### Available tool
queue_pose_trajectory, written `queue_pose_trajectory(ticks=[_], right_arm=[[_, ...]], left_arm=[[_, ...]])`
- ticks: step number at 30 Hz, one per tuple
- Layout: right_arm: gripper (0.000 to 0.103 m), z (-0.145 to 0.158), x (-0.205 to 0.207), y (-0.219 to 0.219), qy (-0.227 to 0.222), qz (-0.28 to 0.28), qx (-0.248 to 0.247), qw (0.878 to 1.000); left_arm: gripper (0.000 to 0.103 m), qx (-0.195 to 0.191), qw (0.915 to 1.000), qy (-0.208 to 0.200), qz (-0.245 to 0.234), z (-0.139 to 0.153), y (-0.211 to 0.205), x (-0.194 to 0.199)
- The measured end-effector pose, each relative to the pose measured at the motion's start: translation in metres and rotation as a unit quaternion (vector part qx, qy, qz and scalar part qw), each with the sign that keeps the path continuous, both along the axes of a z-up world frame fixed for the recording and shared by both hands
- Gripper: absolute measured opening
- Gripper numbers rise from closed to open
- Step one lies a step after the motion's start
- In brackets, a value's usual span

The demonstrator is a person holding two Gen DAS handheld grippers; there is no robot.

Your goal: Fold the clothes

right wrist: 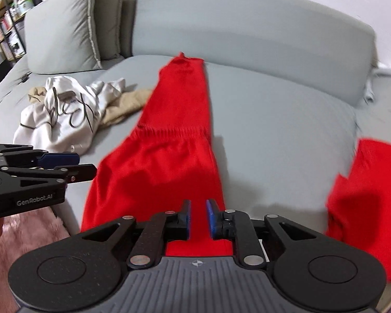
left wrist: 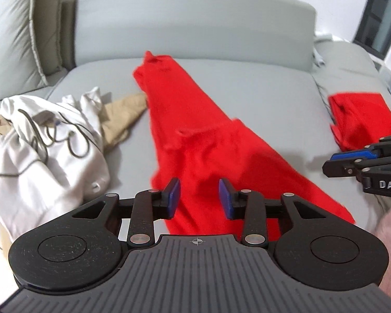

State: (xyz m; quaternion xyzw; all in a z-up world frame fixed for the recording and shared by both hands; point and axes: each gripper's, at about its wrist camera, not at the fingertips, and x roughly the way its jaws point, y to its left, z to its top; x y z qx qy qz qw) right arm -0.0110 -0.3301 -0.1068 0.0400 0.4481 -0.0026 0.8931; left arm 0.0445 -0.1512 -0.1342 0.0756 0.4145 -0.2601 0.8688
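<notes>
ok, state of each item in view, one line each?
left gripper: open, holding nothing
right gripper: open, holding nothing
red garment: laid out long on the sofa, not yet folded up
second red garment: folded, set aside right
white garment: crumpled
tan garment: crumpled, partly under the white one

I'm in a home living room, grey sofa (right wrist: pixel 247 39), cushion (right wrist: pixel 62 28), pink fluffy rug (right wrist: pixel 31 229), crowded shelves (right wrist: pixel 5 18)

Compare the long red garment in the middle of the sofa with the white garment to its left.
The long red garment lies stretched out in a strip; the white garment sits crumpled in a heap. The red one is plain; the white one has dark piping lines. Both rest on the grey sofa, unheld.
</notes>
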Motion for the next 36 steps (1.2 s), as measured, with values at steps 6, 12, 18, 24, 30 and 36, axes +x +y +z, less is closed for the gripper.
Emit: queue_pose_trajectory(ticks=[6,12,18,24,30,36], right_arm=[[0.054,0.018,0.073,-0.001,0.003,0.052,-0.008,0.999],[0.056,0.011,0.157,-0.017,0.015,0.054,0.028,0.998],[0.048,-0.025,0.240,-0.017,0.010,0.040,0.047,0.998],[0.043,-0.041,0.313,-0.009,-0.040,0.029,0.049,0.998],[0.043,-0.057,0.387,0.007,-0.045,0.032,0.006,0.998],[0.055,-0.066,0.439,0.006,-0.047,0.009,-0.038,0.998]], left_arm=[[0.046,-0.023,0.9995,-0.005,0.023,0.003,-0.002,0.071],[0.052,-0.041,0.9952,0.000,0.089,-0.011,-0.018,0.143],[0.049,-0.070,0.9869,0.016,0.144,-0.049,-0.028,0.209],[0.049,-0.054,0.9854,-0.017,0.161,-0.063,-0.025,0.270],[0.049,-0.068,0.9743,-0.019,0.214,-0.085,-0.002,0.299],[0.049,-0.096,0.9728,0.004,0.211,-0.092,0.012,0.305]])
